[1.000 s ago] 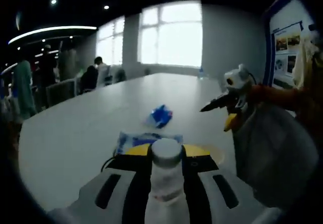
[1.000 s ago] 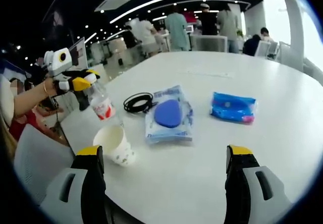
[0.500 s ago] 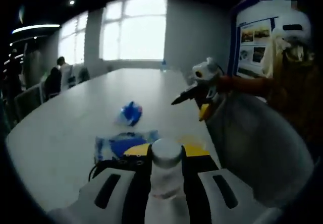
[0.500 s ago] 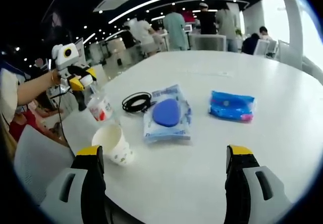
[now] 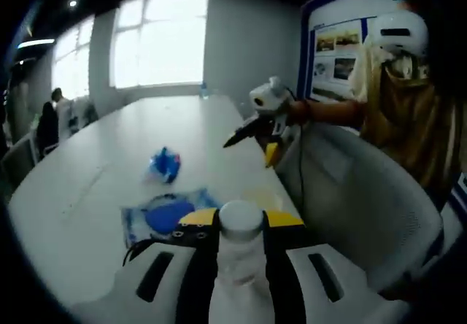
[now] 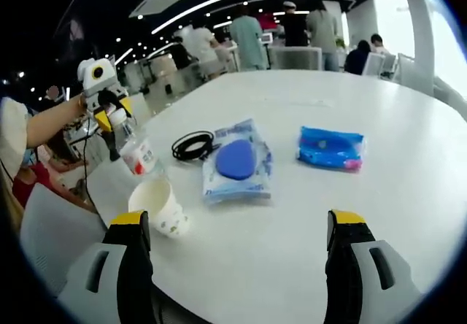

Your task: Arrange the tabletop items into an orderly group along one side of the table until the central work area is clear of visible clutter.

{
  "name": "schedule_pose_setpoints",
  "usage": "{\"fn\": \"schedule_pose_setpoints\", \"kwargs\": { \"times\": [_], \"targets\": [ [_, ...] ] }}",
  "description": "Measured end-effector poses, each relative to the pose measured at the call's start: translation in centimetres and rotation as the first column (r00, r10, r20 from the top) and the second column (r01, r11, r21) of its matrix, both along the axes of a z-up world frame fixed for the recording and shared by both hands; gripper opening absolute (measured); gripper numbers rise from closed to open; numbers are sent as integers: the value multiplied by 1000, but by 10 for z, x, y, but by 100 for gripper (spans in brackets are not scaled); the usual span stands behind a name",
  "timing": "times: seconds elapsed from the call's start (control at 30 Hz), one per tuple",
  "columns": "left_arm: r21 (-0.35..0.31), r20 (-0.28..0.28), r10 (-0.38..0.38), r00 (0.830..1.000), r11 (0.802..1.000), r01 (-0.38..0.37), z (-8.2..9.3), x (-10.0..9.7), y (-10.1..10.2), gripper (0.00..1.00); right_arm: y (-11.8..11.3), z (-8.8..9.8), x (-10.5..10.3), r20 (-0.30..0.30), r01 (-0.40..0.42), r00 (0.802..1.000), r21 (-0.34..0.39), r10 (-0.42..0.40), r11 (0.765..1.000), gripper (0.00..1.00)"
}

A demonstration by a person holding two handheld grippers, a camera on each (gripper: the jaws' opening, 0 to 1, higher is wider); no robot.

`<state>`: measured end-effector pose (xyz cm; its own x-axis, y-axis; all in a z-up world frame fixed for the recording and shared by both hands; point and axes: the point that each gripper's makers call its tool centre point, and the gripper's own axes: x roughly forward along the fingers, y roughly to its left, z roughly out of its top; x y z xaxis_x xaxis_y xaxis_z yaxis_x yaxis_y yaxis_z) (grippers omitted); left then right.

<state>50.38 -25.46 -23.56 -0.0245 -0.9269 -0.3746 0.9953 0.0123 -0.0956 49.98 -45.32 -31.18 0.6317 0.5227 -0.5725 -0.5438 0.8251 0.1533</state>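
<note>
Bottle (image 5: pixel 240 255) sits clamped in my left gripper (image 5: pixel 241 225), above the table (image 6: pixel 306 265) edge beside the paper cup (image 6: pixel 161 207); my right gripper (image 6: pixel 237 225) hangs spread wide, facing cable (image 6: pixel 192 146) and pouches.

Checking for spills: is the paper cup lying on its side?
No, the paper cup stands upright on the table, beside the bottle.

Each gripper has grey jaws with black inlays and yellow tips: the left gripper (image 5: pixel 235 225), the right gripper (image 6: pixel 237 225). The person wears a mustard-yellow top (image 5: pixel 398 105).
</note>
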Motion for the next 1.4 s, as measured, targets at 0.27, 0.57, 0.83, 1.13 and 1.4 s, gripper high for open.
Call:
{"fn": "schedule_pose_setpoints", "kwargs": {
  "times": [0.27,0.57,0.83,1.13,1.4],
  "targets": [
    [-87,-72,274,959,956,-280,15,28,16,56,0,-1,0,-2,0,1000,-6,0,1000,99],
    [-97,-67,486,871,866,-490,12,32,22,99,0,0,0,-1,0,1000,-5,0,1000,99],
    [-104,-25,611,791,785,-610,9,30,20,99,0,1,1,0,5,1000,-1,-5,1000,99],
    [-121,-10,786,618,613,-781,14,38,34,99,-2,2,1,0,12,1000,3,-12,1000,99],
    [-96,15,871,492,491,-866,11,31,39,92,-3,2,1,1,13,1000,2,-13,1000,99]
  ]
}}
